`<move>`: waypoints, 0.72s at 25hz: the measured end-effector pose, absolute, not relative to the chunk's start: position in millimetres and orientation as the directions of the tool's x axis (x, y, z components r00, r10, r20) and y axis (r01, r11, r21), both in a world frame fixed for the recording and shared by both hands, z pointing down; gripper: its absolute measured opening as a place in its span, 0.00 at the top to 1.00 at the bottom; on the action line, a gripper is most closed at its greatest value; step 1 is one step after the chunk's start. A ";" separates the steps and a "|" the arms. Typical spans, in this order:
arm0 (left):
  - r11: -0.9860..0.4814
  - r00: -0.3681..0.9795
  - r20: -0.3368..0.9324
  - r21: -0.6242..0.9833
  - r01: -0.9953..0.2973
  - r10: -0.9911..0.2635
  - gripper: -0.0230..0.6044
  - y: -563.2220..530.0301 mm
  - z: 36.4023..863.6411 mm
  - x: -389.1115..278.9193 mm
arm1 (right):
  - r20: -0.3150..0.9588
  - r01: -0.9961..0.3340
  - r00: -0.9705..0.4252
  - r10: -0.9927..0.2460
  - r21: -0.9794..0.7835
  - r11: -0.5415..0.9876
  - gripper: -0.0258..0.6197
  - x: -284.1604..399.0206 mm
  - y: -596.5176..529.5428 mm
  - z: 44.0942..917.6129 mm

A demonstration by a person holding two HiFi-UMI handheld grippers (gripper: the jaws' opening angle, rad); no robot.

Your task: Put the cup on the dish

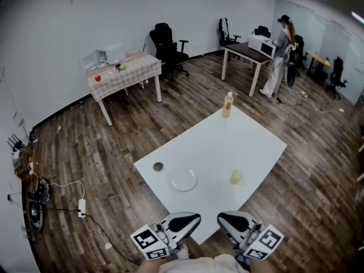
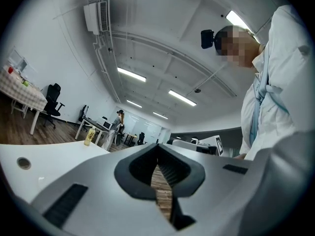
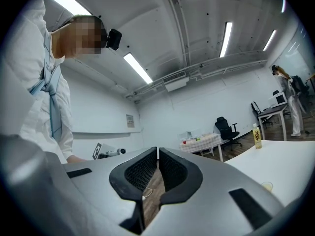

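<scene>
Head view shows the left gripper (image 1: 183, 223) and right gripper (image 1: 235, 220) clenched empty at bottom centre, the cup (image 1: 236, 177) standing apart, right of the dish (image 1: 185, 180), on the white surface (image 1: 227, 141).

open tabletop (image 1: 227, 147) btwn dish (image 1: 185, 180) & cup (image 1: 236, 177), bottle (image 1: 227, 104) far corner

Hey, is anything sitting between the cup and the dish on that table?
No, nothing visible. The cup and the dish sit apart on bare white table; the bottle stands at the far edge, and the small round object lies beyond the dish.
</scene>
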State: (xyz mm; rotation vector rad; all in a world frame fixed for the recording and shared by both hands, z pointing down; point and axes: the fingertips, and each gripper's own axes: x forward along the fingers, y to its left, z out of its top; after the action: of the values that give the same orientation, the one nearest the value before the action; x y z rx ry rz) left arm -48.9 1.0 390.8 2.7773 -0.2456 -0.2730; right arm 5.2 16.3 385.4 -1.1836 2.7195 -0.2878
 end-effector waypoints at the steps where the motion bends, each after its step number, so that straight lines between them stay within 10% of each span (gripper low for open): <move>1: -0.928 0.968 -0.158 0.350 -0.128 -0.193 0.96 -3.7 391.1 -51.2 | -0.066 -0.712 -0.669 -0.740 -0.230 0.664 0.91 5.0 11.0 386.4; 18: -0.937 0.977 -0.175 0.344 -0.053 -0.120 0.96 -39.9 405.6 -4.7 | -0.004 -0.674 -0.733 -0.680 -0.128 0.727 0.91 35.7 -30.3 394.0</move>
State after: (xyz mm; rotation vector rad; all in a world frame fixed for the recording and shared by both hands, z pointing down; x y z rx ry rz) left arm -4.7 -39.9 405.6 2.7807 -0.1257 -0.2760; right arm 35.7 -30.3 394.0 -1.1270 2.8724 -0.1816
